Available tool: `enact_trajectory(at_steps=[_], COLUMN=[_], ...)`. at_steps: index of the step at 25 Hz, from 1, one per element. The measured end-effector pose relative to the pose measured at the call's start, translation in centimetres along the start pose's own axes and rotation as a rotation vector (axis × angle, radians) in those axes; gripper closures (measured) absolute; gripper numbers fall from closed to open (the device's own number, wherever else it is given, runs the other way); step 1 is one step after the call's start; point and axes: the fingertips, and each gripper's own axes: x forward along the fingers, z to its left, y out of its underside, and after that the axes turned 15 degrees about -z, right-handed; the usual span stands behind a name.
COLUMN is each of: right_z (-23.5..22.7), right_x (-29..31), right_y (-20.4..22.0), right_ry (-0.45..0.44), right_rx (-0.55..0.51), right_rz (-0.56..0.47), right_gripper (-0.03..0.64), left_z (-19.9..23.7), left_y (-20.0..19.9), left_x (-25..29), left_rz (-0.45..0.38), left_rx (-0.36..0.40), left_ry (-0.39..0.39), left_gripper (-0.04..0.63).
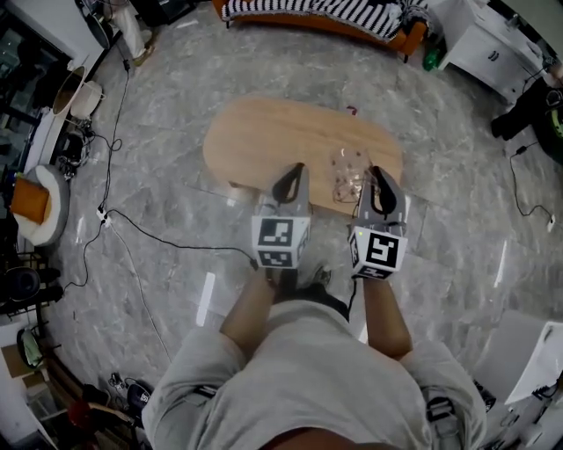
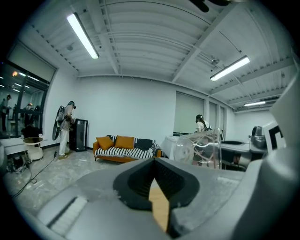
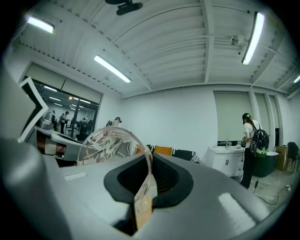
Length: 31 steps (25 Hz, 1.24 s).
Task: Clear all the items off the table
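Observation:
An oval wooden table (image 1: pixel 264 136) stands on the marble floor in front of me. A clear glass cup with a printed pattern (image 1: pixel 346 171) is at the table's near right part. My right gripper (image 1: pixel 374 173) is shut on its wall: in the right gripper view the cup's rim (image 3: pixel 110 143) curves up and left out of the narrow gap between the jaws (image 3: pixel 143 187). My left gripper (image 1: pixel 295 169) hovers over the table's near edge, shut and holding nothing; only a thin sliver of wood shows between its jaws (image 2: pixel 157 187). The cup (image 2: pixel 201 147) appears to its right.
A small dark red item (image 1: pixel 352 111) lies at the table's far edge. An orange sofa with striped cushions (image 1: pixel 325 13) stands beyond the table, a white cabinet (image 1: pixel 488 39) at the far right. Cables (image 1: pixel 114 220) trail over the floor on the left. A person (image 3: pixel 251 140) stands at a counter.

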Motion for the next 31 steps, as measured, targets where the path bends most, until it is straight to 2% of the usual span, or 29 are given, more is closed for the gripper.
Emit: enact_trajectory(at_steps=[6,14,25,31], right_z=[-1.3,-3.2,-4.0,-3.1], right_x=[-3.8,-6.2,-8.8,-8.8], right_y=[-0.2,-1.7,-1.7,-2.1], right_ry=[-0.018,-0.017,0.009,0.005], right_rx=[0.005,0.004,0.021,0.026], right_rz=[-0.015,-0.058,-0.052,-0.062], right_gripper=[0.586,0.588,0.586,0.586], left_z=[-2.9,-7.0,-9.5,-9.1], left_y=[0.5,-0.6,-0.5,-0.9], left_x=[-2.6,-3.1,-4.0,-4.5], left_rz=[0.001,-0.029,-0.019,-0.025], left_rx=[0.018,0.056,0.064,0.062], left_ry=[-0.021,0.012,0.049,0.052], left_gripper=[0.575,0.575,0.575,0.575])
